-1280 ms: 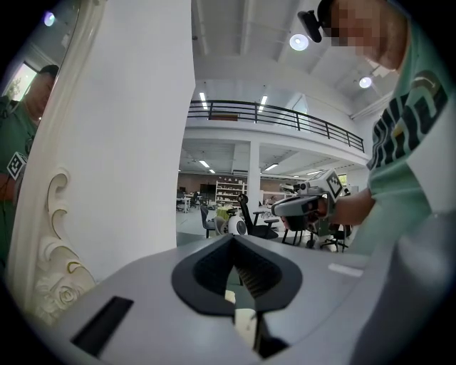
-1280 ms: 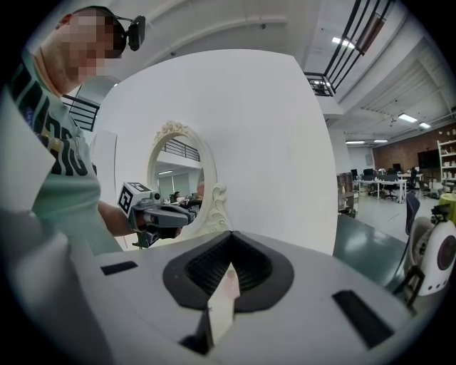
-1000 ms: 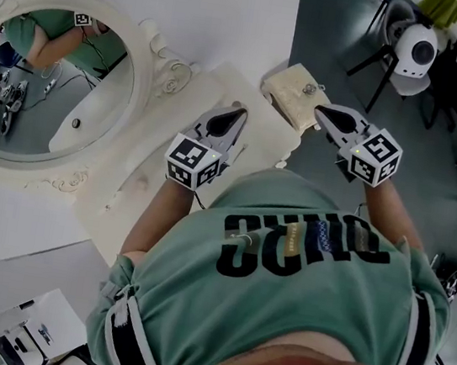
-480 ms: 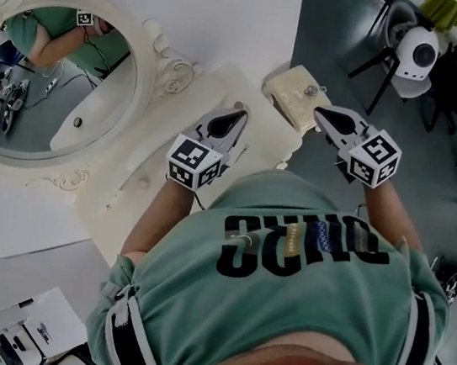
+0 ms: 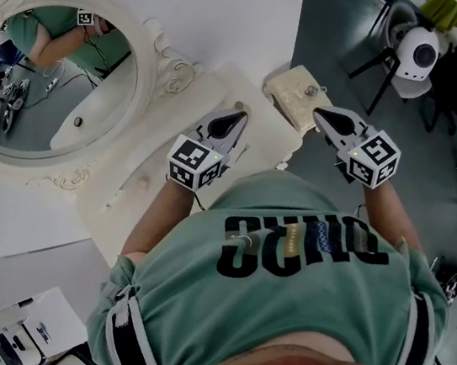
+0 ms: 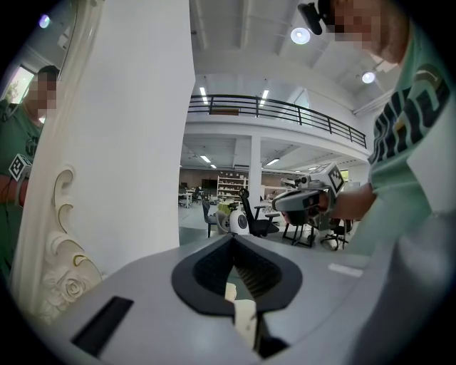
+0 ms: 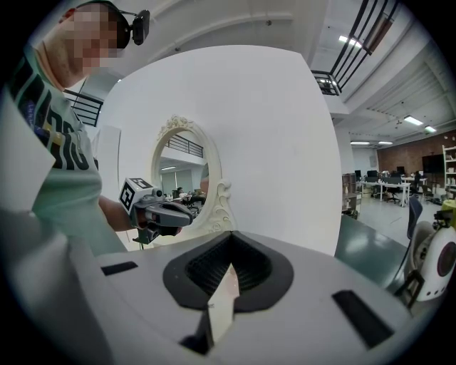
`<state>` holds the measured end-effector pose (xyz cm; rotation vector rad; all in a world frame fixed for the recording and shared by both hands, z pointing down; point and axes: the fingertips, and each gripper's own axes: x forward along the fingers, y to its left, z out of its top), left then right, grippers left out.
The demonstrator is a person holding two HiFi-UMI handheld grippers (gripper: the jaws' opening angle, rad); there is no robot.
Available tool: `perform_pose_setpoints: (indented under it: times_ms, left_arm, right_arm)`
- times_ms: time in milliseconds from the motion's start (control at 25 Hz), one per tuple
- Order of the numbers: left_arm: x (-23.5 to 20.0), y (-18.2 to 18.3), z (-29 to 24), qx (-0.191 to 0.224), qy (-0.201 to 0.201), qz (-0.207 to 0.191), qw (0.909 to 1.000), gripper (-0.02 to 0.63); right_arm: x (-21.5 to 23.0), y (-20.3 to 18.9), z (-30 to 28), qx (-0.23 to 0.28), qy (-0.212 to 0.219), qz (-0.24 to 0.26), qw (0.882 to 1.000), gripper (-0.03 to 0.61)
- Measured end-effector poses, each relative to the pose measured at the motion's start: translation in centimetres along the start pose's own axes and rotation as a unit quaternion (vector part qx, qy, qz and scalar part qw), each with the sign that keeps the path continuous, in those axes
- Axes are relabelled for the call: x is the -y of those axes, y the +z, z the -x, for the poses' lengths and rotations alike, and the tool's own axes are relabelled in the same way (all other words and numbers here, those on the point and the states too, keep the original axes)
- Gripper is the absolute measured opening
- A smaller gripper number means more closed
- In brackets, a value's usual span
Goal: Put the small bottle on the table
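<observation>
The small bottle (image 5: pixel 310 88), seemingly the tiny item on the cream stand (image 5: pixel 286 94) beside the table (image 5: pixel 155 151), sits just ahead of the right gripper (image 5: pixel 322 113), which, clenched empty like the left gripper (image 5: pixel 236 117), should open first and approach squarely.

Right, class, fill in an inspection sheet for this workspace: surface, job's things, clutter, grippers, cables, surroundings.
Surface: cream dressing table, oval mirror at its back.
Job's things: small bottle not seen.
Clutter: nothing seen; a knobbed drawer looks pulled out.
Grippers: left gripper over the tabletop, right gripper beside the drawer; both shut, empty.
Cables: nothing seen.
Surroundings: white wall, grey floor, office chair.
</observation>
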<state>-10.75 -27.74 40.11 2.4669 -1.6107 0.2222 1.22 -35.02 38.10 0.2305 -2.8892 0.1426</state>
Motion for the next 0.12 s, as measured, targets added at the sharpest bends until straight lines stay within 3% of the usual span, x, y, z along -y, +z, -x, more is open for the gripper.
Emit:
perform_pose_setpoints:
  times_ms: [120]
  left_arm:
    - [0.12,-0.24,-0.06,-0.003,0.0,0.001,1.0,0.009]
  right_arm:
    - [0.05,-0.35,0.06,0.001,0.002,0.004,1.0,-0.006]
